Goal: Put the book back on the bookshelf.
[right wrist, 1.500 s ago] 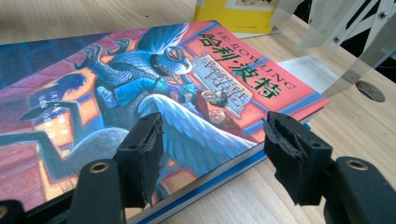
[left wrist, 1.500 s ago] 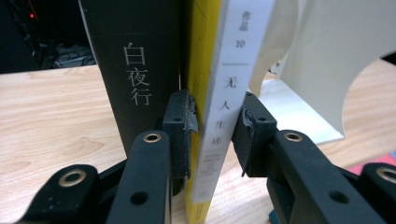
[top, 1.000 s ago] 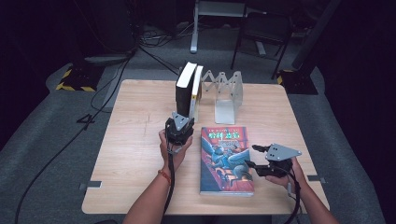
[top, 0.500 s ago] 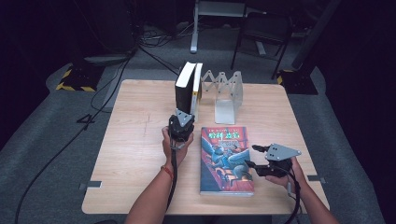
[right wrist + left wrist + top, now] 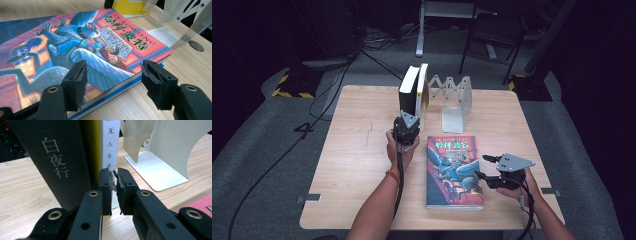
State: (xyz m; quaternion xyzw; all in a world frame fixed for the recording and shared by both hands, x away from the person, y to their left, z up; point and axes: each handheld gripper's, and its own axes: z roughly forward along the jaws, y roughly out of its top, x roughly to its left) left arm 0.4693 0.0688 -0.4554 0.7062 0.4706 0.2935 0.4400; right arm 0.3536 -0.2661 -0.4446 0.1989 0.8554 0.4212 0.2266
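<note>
Two books stand upright at the table's far middle: a black one (image 5: pixel 408 92) (image 5: pixel 57 162) and a thinner white-spined one with a yellow cover (image 5: pixel 423 90) (image 5: pixel 109 147). My left gripper (image 5: pixel 407 116) (image 5: pixel 114 173) is shut with nothing between its jaws, its tips right at the foot of the white spine. A colourful illustrated book (image 5: pixel 453 172) (image 5: pixel 75 42) lies flat near the front. My right gripper (image 5: pixel 482 166) (image 5: pixel 115 75) stands open at that book's right edge, one jaw over the cover, the other beside it, touching nothing.
A pale metal bookend rack (image 5: pixel 454 97) (image 5: pixel 162 162) (image 5: pixel 185 17) stands just right of the upright books. The wooden table (image 5: pixel 357 150) has bare room on its left half. Cables trail from both grippers toward the front edge. Dark floor and chair legs lie beyond.
My left hand has edged toward the upright books. The right hand and the flat book have stayed put.
</note>
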